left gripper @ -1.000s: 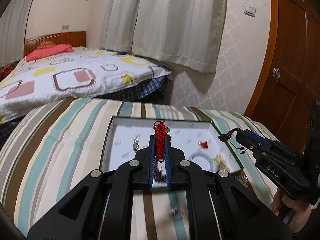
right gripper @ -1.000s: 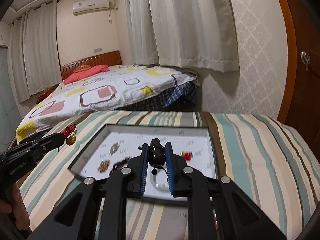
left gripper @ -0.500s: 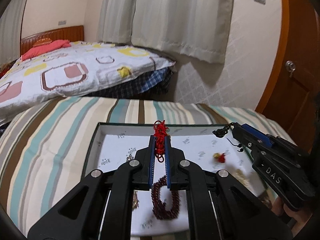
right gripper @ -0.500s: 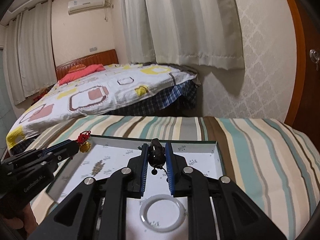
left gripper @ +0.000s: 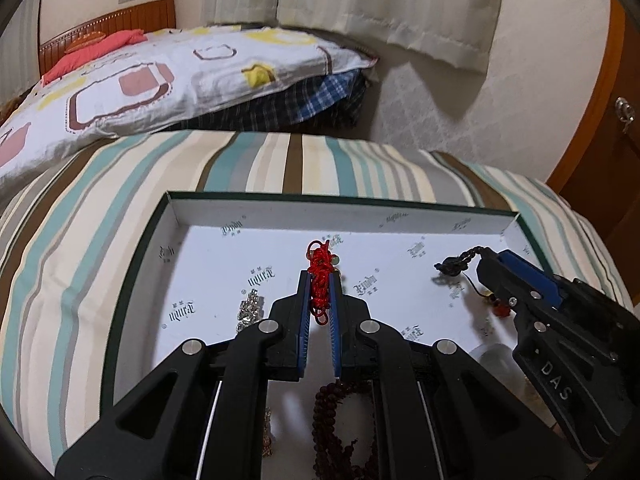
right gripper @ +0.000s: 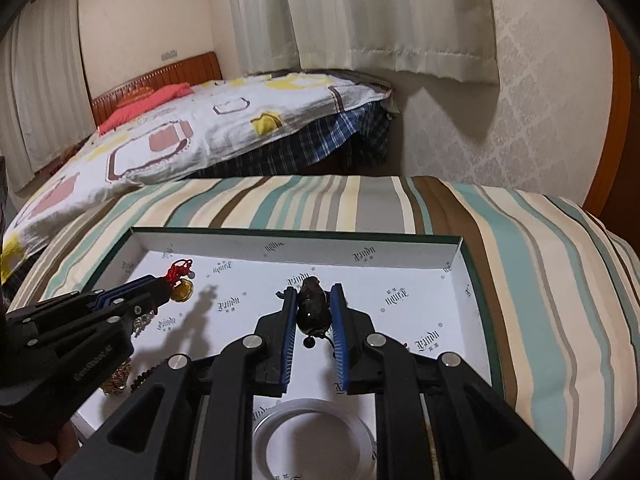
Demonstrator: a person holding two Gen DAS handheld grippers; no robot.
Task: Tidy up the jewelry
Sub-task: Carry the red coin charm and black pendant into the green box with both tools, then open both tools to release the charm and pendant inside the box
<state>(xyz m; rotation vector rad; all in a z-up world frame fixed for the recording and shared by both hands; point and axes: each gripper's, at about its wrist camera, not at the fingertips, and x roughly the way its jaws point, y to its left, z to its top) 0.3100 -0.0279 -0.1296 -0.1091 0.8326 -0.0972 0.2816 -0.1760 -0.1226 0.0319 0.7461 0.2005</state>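
A shallow white-lined box [left gripper: 172, 216] lies on the striped cloth. My left gripper [left gripper: 319, 280] is shut on a red knotted cord charm [left gripper: 320, 264] and hovers over the middle of the box floor. In the right wrist view that left gripper [right gripper: 162, 286] shows a gold disc [right gripper: 182, 293] hanging under the red knot. My right gripper [right gripper: 314, 294] is shut on a dark brown pendant [right gripper: 312, 308] above the box floor [right gripper: 400, 280]. From the left wrist view the right gripper [left gripper: 482, 258] enters at the right with the dark pendant [left gripper: 452, 267] at its tip.
The box also holds a dark red bead bracelet [left gripper: 340, 420], a silver piece [left gripper: 250, 308], a clear bangle [right gripper: 316, 436] and gold chains [right gripper: 116, 384]. A bed [right gripper: 180, 132], curtains and a wooden door [left gripper: 616, 120] lie beyond the striped surface.
Both grippers have moved forward and down over the box, which now fills more of each view. Both grips are unchanged.
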